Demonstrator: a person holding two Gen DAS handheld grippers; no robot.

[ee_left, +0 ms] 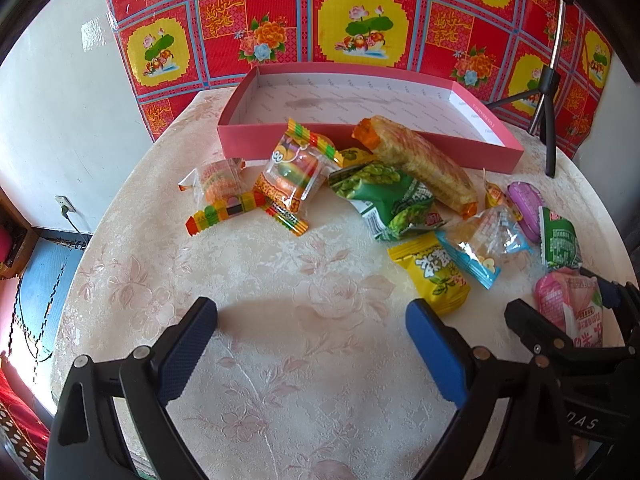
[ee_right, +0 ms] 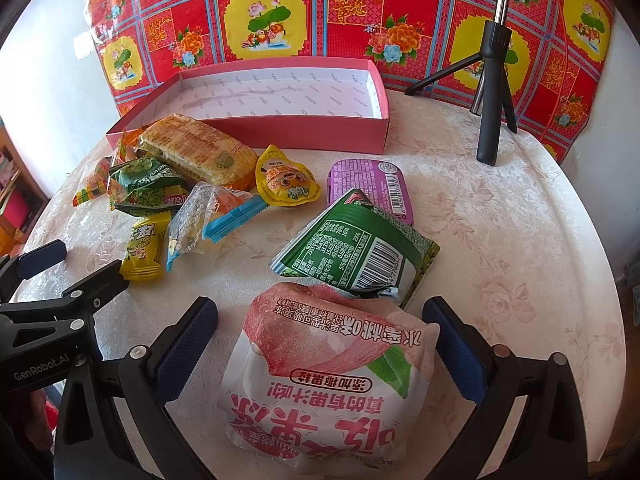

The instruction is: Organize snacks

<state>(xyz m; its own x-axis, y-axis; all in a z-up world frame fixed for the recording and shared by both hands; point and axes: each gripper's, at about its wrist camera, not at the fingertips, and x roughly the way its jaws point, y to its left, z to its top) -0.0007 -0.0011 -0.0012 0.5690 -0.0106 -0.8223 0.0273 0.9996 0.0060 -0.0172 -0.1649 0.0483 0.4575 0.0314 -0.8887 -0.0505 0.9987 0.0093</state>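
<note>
Jaws spread on both: right gripper (ee_right: pixel 320 340) straddles glossy pink pouch (ee_right: pixel 320 380); left gripper (ee_left: pixel 312 344) over brocade tablecloth (ee_left: pixel 280 280).

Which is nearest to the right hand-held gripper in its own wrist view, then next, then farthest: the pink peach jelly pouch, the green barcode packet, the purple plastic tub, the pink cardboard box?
1. Pink peach jelly pouch, between the open fingers.
2. Green barcode packet, just beyond.
3. Purple plastic tub, behind it.
4. Pink cardboard box, at the table's back.

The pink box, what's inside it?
No snacks show inside the pink box, only its white printed lining with a faint smudge. The strip of floor just behind the near wall is hidden in both views.
</note>
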